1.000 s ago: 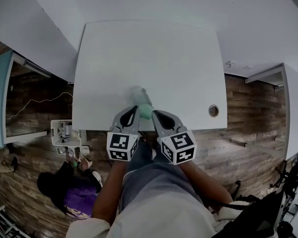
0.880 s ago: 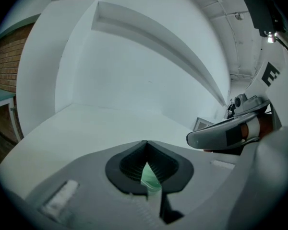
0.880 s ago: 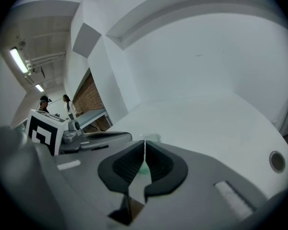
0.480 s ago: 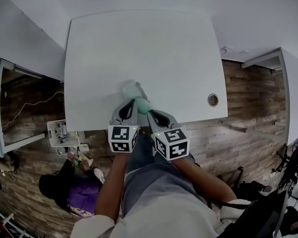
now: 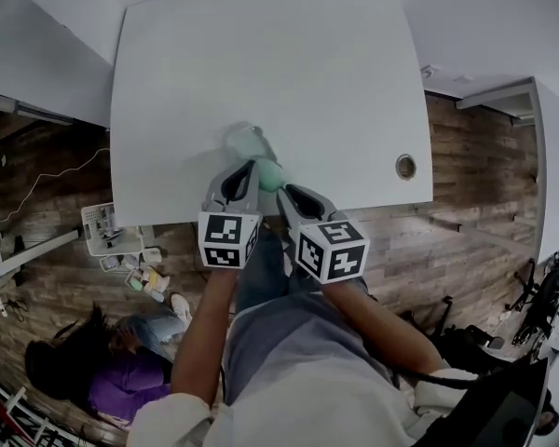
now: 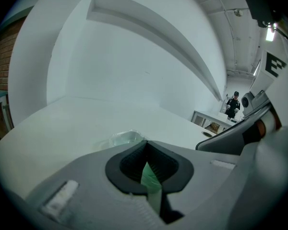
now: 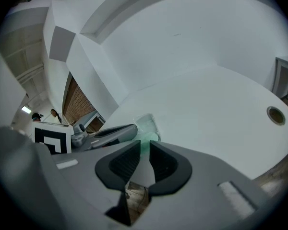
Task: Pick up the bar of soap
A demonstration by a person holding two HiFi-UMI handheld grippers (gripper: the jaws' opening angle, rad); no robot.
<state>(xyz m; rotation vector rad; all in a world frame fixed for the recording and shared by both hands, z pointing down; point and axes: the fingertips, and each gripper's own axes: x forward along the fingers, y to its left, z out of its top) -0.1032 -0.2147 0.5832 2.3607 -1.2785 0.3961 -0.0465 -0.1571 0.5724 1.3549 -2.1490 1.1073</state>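
Observation:
The green bar of soap point(image 5: 270, 173) sits near the front edge of the white table point(image 5: 289, 73), next to a clear plastic tray point(image 5: 244, 142). My left gripper point(image 5: 252, 168) is shut on the soap: in the left gripper view a green wedge point(image 6: 149, 175) sits pinched between the dark pads point(image 6: 130, 163). My right gripper point(image 5: 285, 192) is just right of the soap. Its jaws have just been opening and now stand apart with nothing between them. In the right gripper view the soap point(image 7: 147, 139) shows just beyond the right gripper point(image 7: 145, 146), with the tray point(image 7: 145, 123) behind.
A round cable hole point(image 5: 405, 167) is in the table at the right. The table's front edge runs under both grippers, above the wood floor point(image 5: 466, 250). A small rack with bottles point(image 5: 112, 240) and a person on the floor point(image 5: 102, 380) are at the lower left.
Both grippers stay at the soap by the front edge. The right gripper's marker cube has rolled and its tip now sits beside the soap. The head view has shifted slightly.

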